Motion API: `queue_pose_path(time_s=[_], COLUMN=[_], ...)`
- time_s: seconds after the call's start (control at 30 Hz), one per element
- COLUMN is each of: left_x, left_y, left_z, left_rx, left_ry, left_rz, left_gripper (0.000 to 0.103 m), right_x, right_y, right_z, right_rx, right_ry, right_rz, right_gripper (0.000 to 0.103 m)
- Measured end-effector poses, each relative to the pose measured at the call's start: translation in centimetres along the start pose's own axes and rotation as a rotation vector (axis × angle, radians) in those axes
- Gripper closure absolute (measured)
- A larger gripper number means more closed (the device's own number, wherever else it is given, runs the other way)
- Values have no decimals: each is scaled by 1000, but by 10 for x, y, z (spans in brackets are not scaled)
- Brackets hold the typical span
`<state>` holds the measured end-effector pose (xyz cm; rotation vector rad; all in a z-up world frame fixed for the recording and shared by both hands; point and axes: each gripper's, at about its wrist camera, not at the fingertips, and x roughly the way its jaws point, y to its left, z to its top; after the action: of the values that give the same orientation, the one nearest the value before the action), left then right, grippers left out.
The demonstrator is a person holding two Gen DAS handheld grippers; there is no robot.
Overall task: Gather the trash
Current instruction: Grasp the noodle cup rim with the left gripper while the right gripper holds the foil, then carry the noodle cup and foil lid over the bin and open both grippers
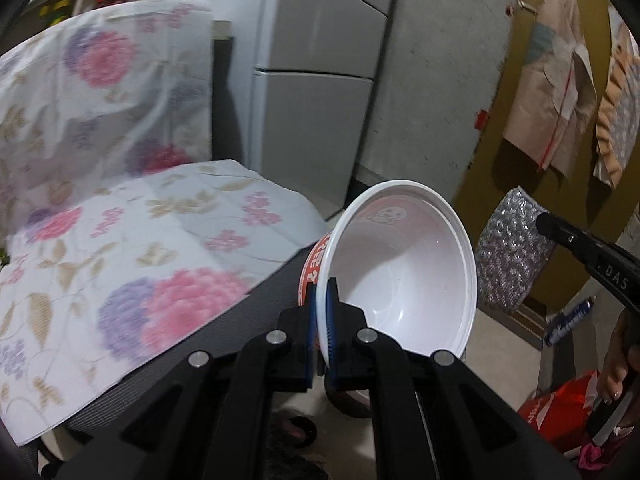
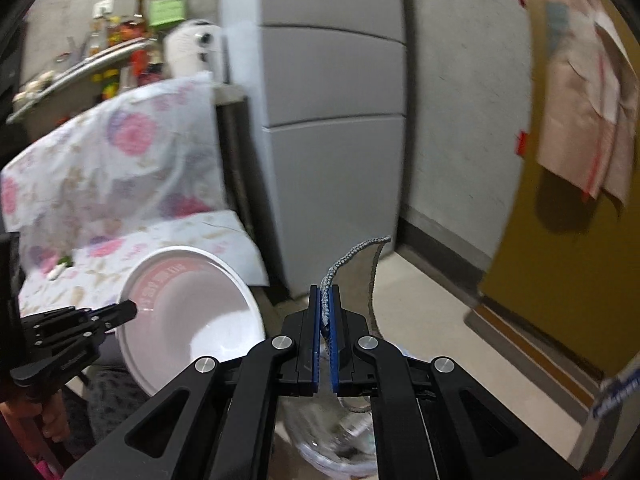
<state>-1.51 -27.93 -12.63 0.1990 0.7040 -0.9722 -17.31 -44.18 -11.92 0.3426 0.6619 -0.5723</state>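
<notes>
The left gripper (image 1: 323, 320), at the bottom centre of the left wrist view, is clamped on the rim of a white round plastic instant-noodle bowl with a red printed outside (image 1: 400, 264); the blue pads (image 1: 331, 316) pinch the wall from both sides. The bowl is tipped so its empty inside faces the camera, in the lower middle of the frame. To its right hangs a silver glittery flat piece of material (image 1: 510, 252), held by the right gripper (image 1: 550, 226), which enters from the right edge. A white cloth with pink and purple flowers (image 1: 120, 248) fills the left half, draped over furniture. A grey refrigerator (image 1: 320, 80) stands at upper centre, and a red bag (image 1: 556, 412) lies at lower right.

In the right wrist view, the right gripper (image 2: 327, 312) at bottom centre is closed on the edge of the silver piece (image 2: 362, 276), which curves up and to the right. The bowl (image 2: 192, 312) sits at lower left, with the left gripper (image 2: 128, 310) on its rim. The refrigerator (image 2: 332, 120) occupies the centre, the floral cloth (image 2: 120, 160) the left, and a mustard-yellow door (image 2: 560, 260) the right.
</notes>
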Motion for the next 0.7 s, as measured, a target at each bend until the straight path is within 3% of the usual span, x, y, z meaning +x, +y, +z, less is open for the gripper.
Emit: queue_pose_path(time_s=[0.27, 0.47, 0.5, 0.53, 0.6, 0.63, 0.7], left_x=[66, 108, 112, 117, 121, 120, 118], left_y=[-32, -49, -50, -52, -53, -53, -50], left_z=[-1, 1, 1, 2, 1, 0, -2], left_rx=[45, 50, 44, 39, 43, 48, 58], left_ry=[86, 158, 167, 181, 190, 184, 182], left_rz=[-69, -132, -140, -158, -165, -165, -148], left_gripper=[100, 97, 91, 74, 50, 49, 49], right_x=[31, 61, 68, 73, 80, 81, 81], right_y=[-46, -64, -68, -70, -72, -71, -68], right_z=[-24, -33, -35, -36, -37, -36, -34], right_rx=[92, 152, 175, 188, 201, 196, 184], right_ry=[85, 135, 149, 163, 185, 183, 174], right_rz=[-84, -66, -49, -37, -29, -23, -30], right_gripper=[99, 94, 94, 91, 69, 56, 56])
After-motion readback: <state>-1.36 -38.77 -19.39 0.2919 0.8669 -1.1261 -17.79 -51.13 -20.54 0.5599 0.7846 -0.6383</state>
